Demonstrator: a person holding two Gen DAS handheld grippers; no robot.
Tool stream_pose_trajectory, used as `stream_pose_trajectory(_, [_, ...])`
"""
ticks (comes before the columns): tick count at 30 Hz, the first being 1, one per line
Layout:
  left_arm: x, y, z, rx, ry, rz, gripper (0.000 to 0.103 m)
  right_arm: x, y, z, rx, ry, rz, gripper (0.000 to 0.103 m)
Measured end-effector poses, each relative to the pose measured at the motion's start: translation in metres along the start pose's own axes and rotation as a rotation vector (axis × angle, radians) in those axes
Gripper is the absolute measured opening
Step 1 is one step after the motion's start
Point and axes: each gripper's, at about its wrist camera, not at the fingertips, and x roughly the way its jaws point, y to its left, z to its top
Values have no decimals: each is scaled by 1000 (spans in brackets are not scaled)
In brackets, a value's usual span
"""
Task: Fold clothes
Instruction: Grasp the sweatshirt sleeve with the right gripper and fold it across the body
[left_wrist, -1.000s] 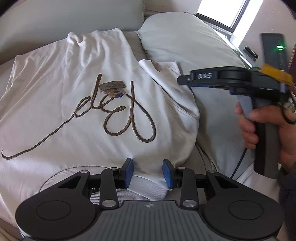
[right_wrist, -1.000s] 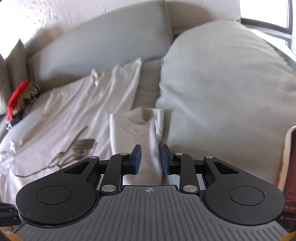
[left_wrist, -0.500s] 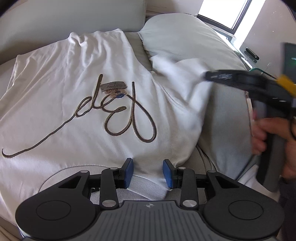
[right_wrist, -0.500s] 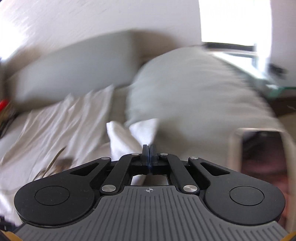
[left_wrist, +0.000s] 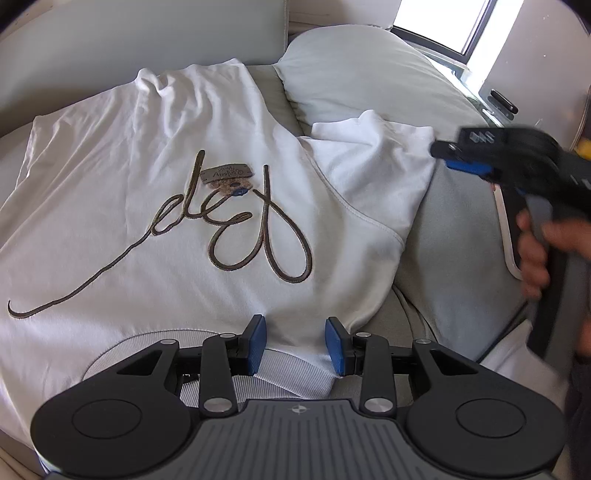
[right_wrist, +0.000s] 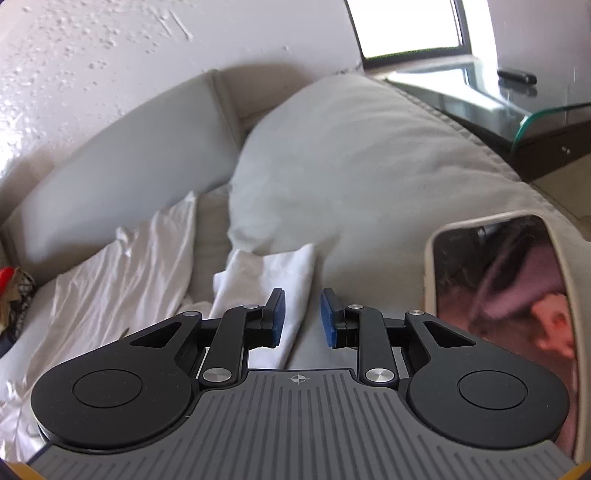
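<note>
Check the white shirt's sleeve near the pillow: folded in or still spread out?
Spread out. The sleeve lies outward against the pillow, not over the shirt front. The right gripper jaws are opening, pads off the cloth.

The left wrist camera looks steeply down past its tongs, close over the white shirt. The right looks shallower toward the cushion; both share the sleeve.

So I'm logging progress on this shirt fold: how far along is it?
Early. Done: the white T-shirt lies spread face-up on the sofa, and its sleeve is pulled out flat onto the cushion. In hand: the right gripper is opening its jaws, nothing pinched; the left gripper hovers open over the collar. Left: every actual fold.
</note>
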Motion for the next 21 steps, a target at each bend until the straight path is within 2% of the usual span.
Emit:
stream_pose_trajectory(5, [1, 2, 0, -4, 2, -6, 33, 33, -2, 11, 43, 56, 60, 28])
stream_pose_trajectory(6, [1, 2, 0, -3, 2, -6, 33, 36, -2, 11, 47, 59, 77, 25])
stream_pose_trajectory(7, [0, 2, 1, -3, 2, -6, 33, 38, -3, 11, 49, 60, 90, 14])
stream_pose_trajectory(8, [0, 2, 1, -3, 2, -6, 33, 37, -3, 11, 47, 50, 88, 1])
stream_pose_trajectory(10, [0, 2, 1, -2, 2, -6, 33, 25, -3, 8, 29, -7, 62, 1])
stream_pose_trajectory(12, [0, 2, 1, -4, 0, -5, 33, 5, 0, 5, 1, -83, -1, 0])
stream_pose_trajectory(15, [0, 1, 0, 2, -5, -3, 33, -16, 7, -8, -47, -112, -138, 0])
stream_pose_trajectory(17, [0, 1, -1, 8, -6, -2, 33, -8, 10, -14, -79, -41, -200, 1])
stream_pose_trajectory(19, [0, 0, -1, 14, -6, -1, 33, -9, 14, -11, -91, -16, -204, 3])
stream_pose_trajectory(20, [-1, 1, -2, 17, -7, -3, 33, -12, 16, -8, -94, -13, -203, 12])
stream_pose_trajectory(21, [-2, 2, -2, 20, -9, -5, 33, -15, 19, -4, -97, -20, -197, 26])
